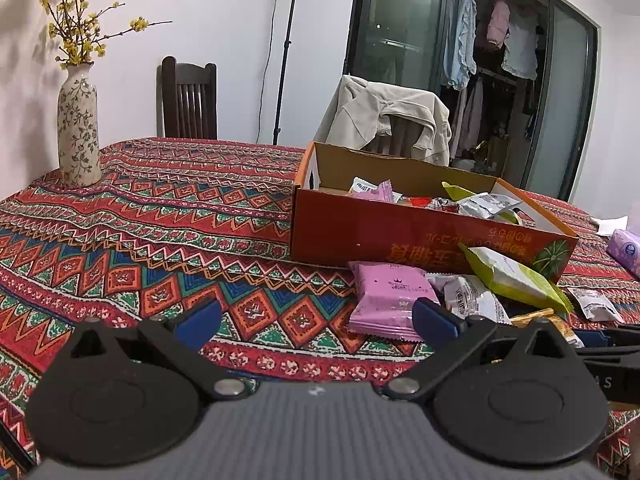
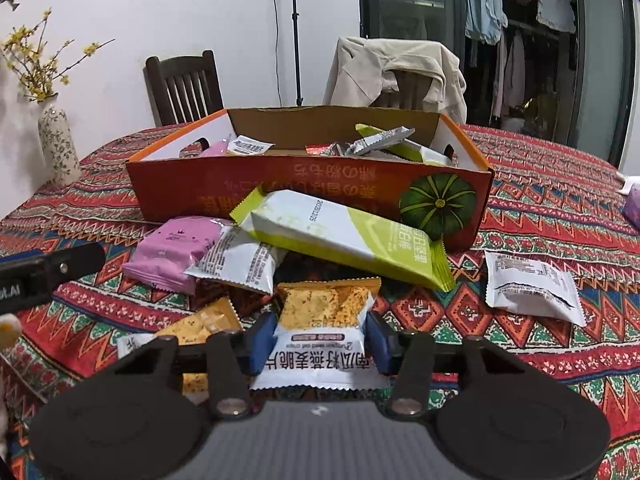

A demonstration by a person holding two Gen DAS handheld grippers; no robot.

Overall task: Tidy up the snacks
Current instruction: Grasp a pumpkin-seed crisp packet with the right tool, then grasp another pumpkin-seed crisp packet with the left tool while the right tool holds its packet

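The left gripper (image 1: 316, 316) has blue fingertip pads on matte black linkage arms, each arm pinned by a round silver screw to a ribbed grey body between two black, disc-shaped housings. The right gripper (image 2: 320, 342) is built alike — blue pads, black arms, silver pivots, grey ribbed centre — and white lettering marks a black side bar.

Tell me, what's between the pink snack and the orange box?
Nothing: in the left wrist view only bare patterned tablecloth shows between the pink snack packet and the orange box.
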